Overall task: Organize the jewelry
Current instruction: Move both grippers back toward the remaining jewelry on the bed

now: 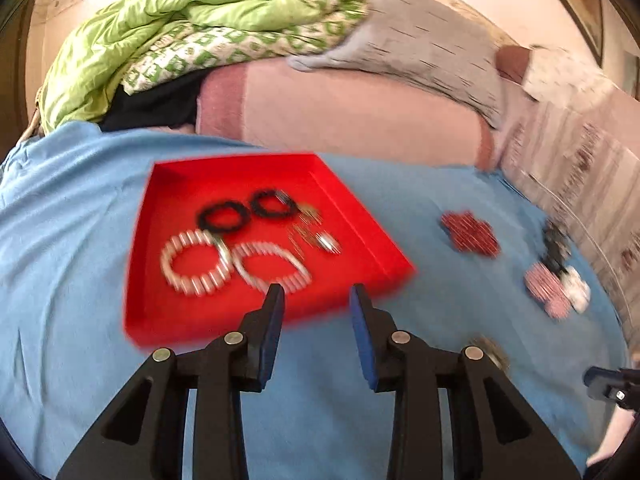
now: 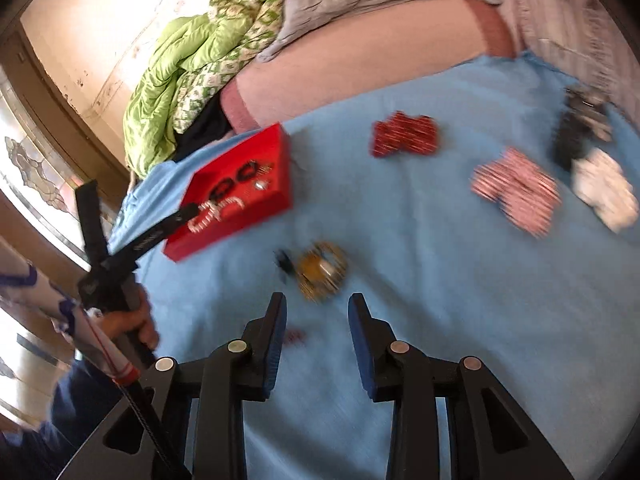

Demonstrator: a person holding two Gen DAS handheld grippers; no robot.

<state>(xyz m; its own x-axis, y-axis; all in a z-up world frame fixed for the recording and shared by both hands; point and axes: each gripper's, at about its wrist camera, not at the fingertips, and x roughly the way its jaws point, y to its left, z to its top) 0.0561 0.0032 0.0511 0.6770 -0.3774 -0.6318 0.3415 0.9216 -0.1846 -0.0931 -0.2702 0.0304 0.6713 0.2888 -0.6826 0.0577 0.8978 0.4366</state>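
A shallow red tray (image 1: 372, 240) with square walls sits on a blue cloth (image 1: 72, 216). Inside lie two ribbed silver bangles (image 1: 192, 264), two black beaded rings (image 1: 224, 216) and small metallic pieces, blurred. On the cloth, well apart from the tray, a gold filigree ornament (image 2: 320, 270) lies near the right gripper (image 2: 318, 308), whose blue-padded jaws stand apart, holding nothing. Further off rest a dark red striped bundle (image 2: 404, 138), a pink striped one (image 2: 516, 190) and a white one (image 2: 604, 192). The left gripper (image 1: 318, 298) hangs above the tray's near edge, jaws spread and empty. A rumpled green quilt (image 1: 140, 28) lies behind.
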